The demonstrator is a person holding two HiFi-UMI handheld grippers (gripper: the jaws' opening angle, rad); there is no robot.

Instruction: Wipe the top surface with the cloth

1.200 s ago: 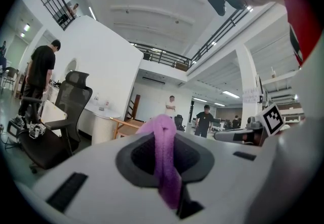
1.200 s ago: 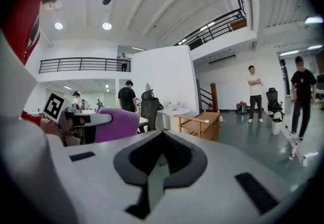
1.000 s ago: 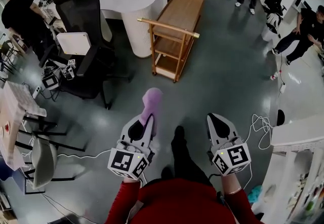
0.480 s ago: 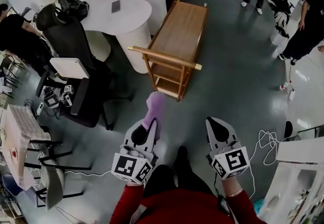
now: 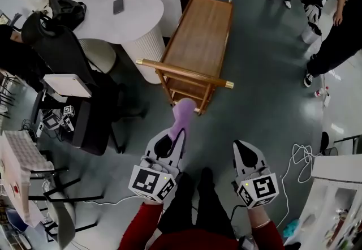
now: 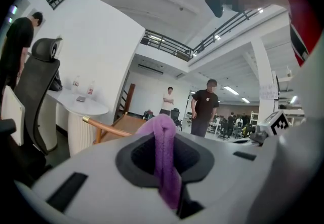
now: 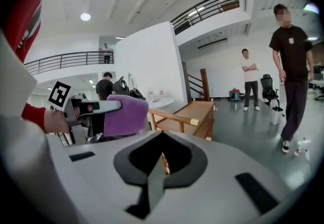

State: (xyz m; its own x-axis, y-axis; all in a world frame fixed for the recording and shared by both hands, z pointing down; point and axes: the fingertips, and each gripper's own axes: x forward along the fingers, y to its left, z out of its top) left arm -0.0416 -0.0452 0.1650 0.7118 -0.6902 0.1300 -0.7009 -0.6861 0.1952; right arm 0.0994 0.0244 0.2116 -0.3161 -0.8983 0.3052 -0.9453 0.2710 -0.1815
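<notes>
Presently, one cloth (image 5: 183,114): purple, soft, light and limp, we judge. Location: pinched in the closed jaws of our left gripper (image 5: 176,137), short of the wooden trolley (image 5: 206,25). Best gripped by a bunched fold, as here. Right gripper (image 5: 241,146): jaws closed, empty

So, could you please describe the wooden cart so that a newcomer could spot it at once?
Start at the round white table. Just beside it on the grey floor stands the wooden cart. It alone is tan and rectangular, with a lower shelf and a brass-capped handle bar.
</notes>
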